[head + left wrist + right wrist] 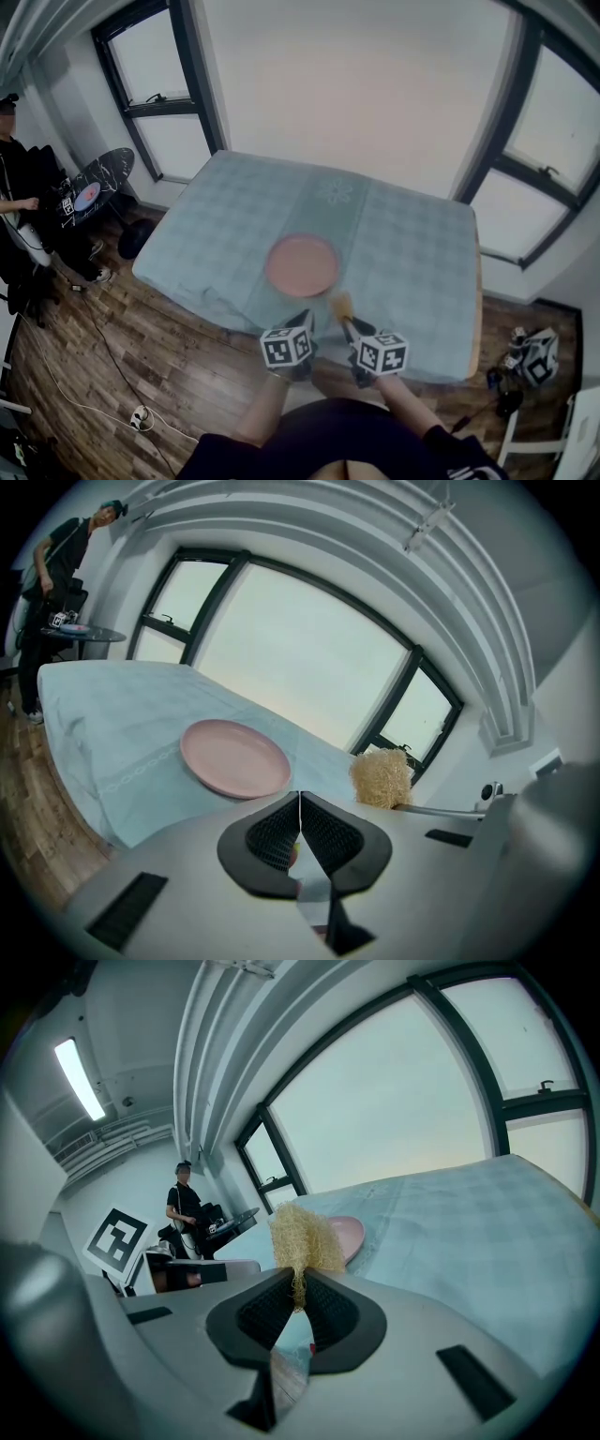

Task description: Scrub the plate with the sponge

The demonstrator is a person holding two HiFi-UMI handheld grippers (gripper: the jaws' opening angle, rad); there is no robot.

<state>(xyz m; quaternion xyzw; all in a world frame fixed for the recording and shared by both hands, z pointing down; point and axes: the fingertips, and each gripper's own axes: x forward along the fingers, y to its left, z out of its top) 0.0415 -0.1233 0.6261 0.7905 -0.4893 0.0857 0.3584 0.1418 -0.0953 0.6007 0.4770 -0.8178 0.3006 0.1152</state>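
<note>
A pink plate point(302, 264) lies flat near the middle of the table's near half, also seen as the plate point(234, 757) in the left gripper view and partly behind the sponge as the plate point(347, 1234) in the right gripper view. My right gripper point(300, 1290) is shut on a straw-coloured fibrous sponge point(304, 1237), held in the air just short of the plate's near right rim; the sponge point(341, 305) and sponge point(382, 777) show in the other views. My left gripper point(299, 803) is shut with nothing in it, near the table's front edge. In the head view the left gripper point(302, 323) and the right gripper point(345, 323) hang side by side.
A pale blue checked cloth point(412, 253) covers the table; its front edge point(234, 319) drops to a wooden floor. A person point(19, 178) stands at the far left beside a small round table point(94, 186). Windows run behind and to the right.
</note>
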